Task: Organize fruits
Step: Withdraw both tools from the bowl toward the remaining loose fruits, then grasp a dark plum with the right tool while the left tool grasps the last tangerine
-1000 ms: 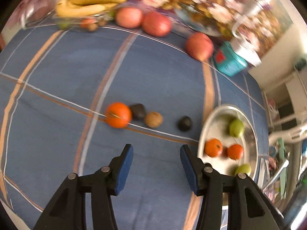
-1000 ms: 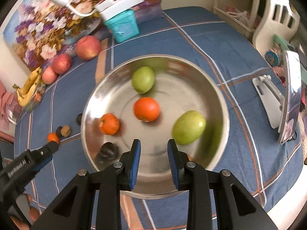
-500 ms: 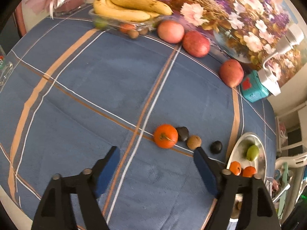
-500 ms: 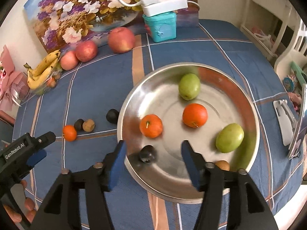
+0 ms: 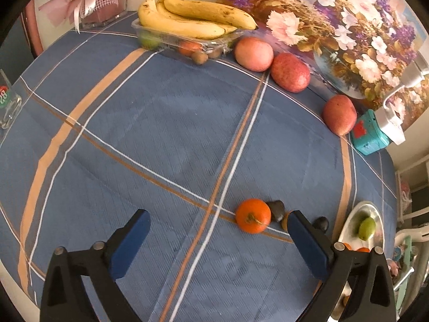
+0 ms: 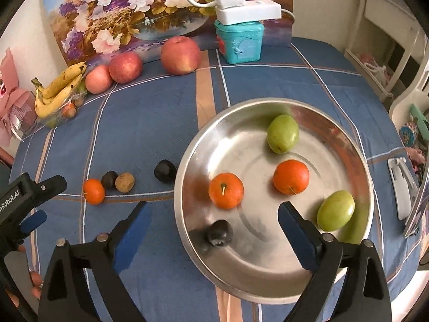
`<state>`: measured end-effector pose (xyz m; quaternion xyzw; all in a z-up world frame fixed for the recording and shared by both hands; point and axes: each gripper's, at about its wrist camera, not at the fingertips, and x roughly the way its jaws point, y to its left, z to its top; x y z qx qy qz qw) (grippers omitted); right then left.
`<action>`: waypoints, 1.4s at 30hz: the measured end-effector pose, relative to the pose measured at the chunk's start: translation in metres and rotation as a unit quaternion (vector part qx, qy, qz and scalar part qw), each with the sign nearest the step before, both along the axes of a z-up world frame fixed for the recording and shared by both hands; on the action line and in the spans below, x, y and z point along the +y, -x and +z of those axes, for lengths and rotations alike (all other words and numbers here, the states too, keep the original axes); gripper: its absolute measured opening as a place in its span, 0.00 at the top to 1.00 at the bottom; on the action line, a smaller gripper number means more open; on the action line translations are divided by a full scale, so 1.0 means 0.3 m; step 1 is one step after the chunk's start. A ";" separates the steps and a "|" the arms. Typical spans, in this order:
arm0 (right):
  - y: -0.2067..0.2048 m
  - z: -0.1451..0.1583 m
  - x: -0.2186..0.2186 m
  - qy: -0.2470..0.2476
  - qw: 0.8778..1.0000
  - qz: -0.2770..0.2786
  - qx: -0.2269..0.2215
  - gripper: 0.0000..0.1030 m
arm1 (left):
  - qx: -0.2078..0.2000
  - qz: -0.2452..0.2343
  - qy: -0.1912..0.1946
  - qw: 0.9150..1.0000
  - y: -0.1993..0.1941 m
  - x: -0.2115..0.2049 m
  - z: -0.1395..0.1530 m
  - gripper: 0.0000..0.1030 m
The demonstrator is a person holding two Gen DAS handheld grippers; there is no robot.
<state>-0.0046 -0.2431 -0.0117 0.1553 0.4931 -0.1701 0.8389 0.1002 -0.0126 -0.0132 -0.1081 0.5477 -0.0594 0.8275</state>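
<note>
A steel bowl (image 6: pixel 268 276) on the blue cloth holds two oranges (image 6: pixel 226 190), two green fruits (image 6: pixel 283 133) and a dark plum (image 6: pixel 219 233). Left of it on the cloth lie an orange (image 6: pixel 93 191), a dark fruit (image 6: pixel 109 179), a brown fruit (image 6: pixel 125 182) and another dark fruit (image 6: pixel 165 171). My right gripper (image 6: pixel 214 225) is wide open and empty above the bowl's near rim. My left gripper (image 5: pixel 218 229) is wide open and empty, just short of the loose orange (image 5: pixel 253 215); the bowl (image 5: pixel 348 225) shows at its right.
Three apples (image 6: pixel 181 55), bananas on a clear tray (image 5: pixel 187 20), a teal box (image 6: pixel 239 41) with a white power strip and a flower painting line the far edge. A glass mug (image 5: pixel 8 104) stands far left. A phone stand (image 6: pixel 402 187) stands right of the bowl.
Both grippers opened wide and pulled back. The dark plum now lies loose in the bowl. The left gripper swung left, away from the bowl.
</note>
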 end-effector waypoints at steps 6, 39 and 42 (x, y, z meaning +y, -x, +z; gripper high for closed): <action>-0.039 0.004 0.006 0.014 1.000 0.001 -0.015 0.07 | -0.017 0.004 -0.006 1.000 -0.035 -0.006 0.003 0.00; -0.275 -0.060 0.118 0.019 0.996 0.083 0.001 0.56 | 0.052 -0.051 0.071 0.995 -0.097 -0.089 -0.120 0.22; -0.281 -0.071 0.126 0.025 0.996 0.085 0.009 0.58 | 0.059 -0.051 0.077 0.994 -0.093 -0.087 -0.130 0.29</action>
